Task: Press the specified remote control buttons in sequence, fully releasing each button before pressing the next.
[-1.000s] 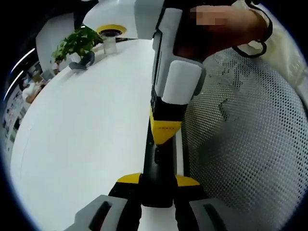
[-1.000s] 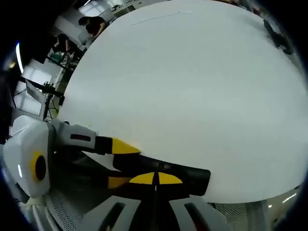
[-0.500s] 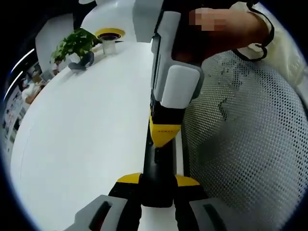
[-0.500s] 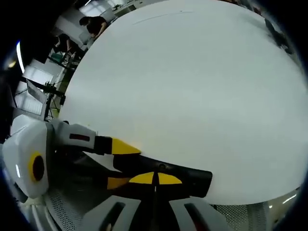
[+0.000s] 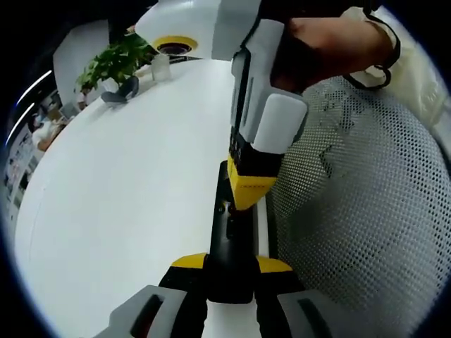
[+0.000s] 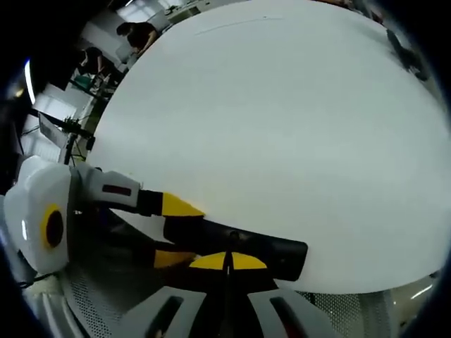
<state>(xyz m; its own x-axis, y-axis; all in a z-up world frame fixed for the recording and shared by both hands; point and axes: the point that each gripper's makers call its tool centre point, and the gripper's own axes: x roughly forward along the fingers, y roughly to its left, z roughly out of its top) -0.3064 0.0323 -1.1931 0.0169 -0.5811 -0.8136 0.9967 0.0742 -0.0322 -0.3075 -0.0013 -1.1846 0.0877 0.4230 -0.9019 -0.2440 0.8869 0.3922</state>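
The left gripper [image 5: 231,278] squeezes one end of the long black remote control [image 5: 232,239] at the white table's [image 5: 127,183] edge, and the right gripper [image 5: 248,191], its jaws closed together, points down onto the buttons.

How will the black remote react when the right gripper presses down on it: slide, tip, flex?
The remote looks rigid, so probably no flex. The left gripper clamps its near end, so a slide seems unlikely. The right gripper, jaws together, bears on it partway along, and it lies along the table edge; off-centre pressure might rock it.
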